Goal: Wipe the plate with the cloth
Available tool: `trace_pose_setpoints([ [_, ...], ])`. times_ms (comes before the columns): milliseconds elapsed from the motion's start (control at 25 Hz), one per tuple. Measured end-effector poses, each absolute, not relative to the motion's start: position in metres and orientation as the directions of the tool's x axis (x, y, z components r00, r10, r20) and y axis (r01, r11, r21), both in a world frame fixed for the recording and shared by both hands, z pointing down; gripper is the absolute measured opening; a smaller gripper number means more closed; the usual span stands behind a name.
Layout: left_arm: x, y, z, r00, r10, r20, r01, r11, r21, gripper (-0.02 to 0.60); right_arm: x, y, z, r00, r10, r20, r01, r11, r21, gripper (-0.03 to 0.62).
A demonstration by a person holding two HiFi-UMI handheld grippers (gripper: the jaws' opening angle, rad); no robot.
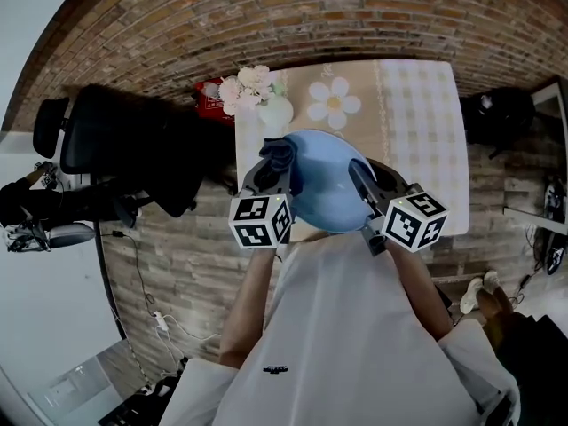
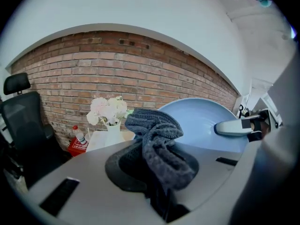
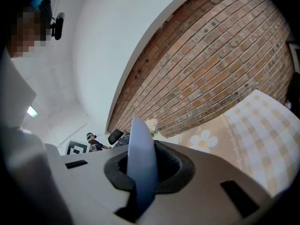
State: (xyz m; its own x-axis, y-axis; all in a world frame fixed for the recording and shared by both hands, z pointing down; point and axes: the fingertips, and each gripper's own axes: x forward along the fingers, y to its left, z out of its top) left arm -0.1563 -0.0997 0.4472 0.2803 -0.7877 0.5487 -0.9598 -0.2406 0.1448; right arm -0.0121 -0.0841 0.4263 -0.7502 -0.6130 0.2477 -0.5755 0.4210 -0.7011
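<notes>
We are holding the blue plate [image 1: 324, 189] up off the table [image 1: 417, 122], in front of our chest. The right gripper [image 1: 359, 174] is pinching its rim edge-on. The left gripper [image 1: 271, 165] is clamping a bunched dark grey cloth [image 2: 157, 146] at the plate's left rim; whether they are touching, we cannot tell. We are judging that wiping is about to begin: the cloth needs pressing onto the face and sweeping across. One broad face is facing the left gripper. Being round, the plate has no long axis.
</notes>
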Motion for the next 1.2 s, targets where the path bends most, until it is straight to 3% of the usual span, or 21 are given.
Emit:
trace_pose_setpoints([
  [640,-0.154,-0.078,0.491,0.302,-0.722,0.623,-0.953,-0.257,0.164,0.061,0.003,-0.101,0.429,-0.654,-0.714,0.253,-0.628,0.326,-0.706,0.058],
  [1200,-0.133,-0.070,0.488,0.344,-0.720,0.602,-0.939,-0.283,0.198,0.061,0.002,-0.120,0.417,-0.599,-0.768,0.227,-0.641,0.290,-0.710,0.058],
])
